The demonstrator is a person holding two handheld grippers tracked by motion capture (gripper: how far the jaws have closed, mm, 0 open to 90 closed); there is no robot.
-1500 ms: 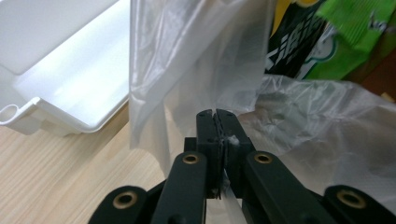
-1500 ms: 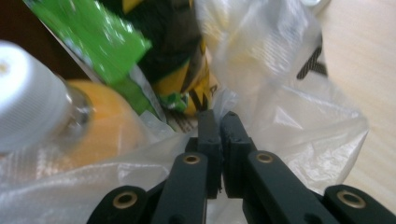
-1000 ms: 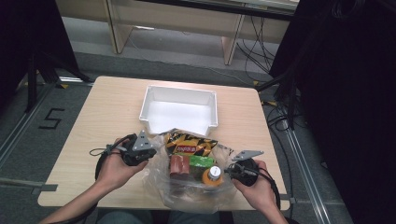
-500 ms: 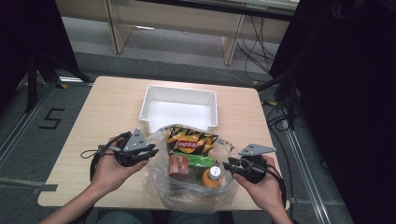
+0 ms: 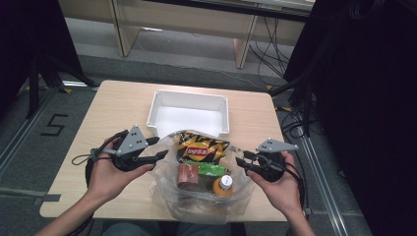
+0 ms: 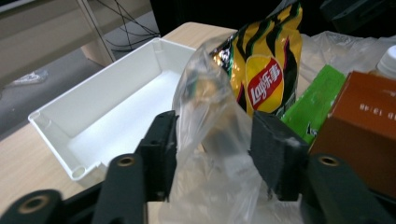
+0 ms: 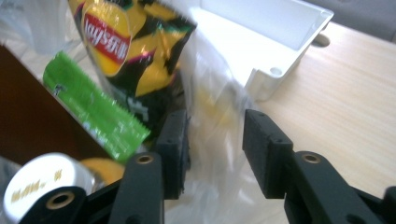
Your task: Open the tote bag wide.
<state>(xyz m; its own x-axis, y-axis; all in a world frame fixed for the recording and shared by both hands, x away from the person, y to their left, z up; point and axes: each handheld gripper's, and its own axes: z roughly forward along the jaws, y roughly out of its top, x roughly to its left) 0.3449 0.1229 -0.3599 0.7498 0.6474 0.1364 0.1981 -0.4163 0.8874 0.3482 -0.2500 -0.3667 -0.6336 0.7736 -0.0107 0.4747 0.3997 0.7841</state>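
Claws [image 5: 164, 155] [image 5: 241, 161] open, wooden table [image 5: 115, 105], grey floor [image 5: 74, 42].

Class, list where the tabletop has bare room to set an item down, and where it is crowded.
Free: light wooden tabletop left of the white rectangular plastic bin, and the strip to its right. Bin floor bare too. Crowded: near edge, where the clear plastic bag of snacks sits between both grippers.

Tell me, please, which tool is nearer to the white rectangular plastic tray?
Left. The left tool sits just below the white rectangular plastic tray's near-left corner; the right tool is farther off, below its near-right corner.
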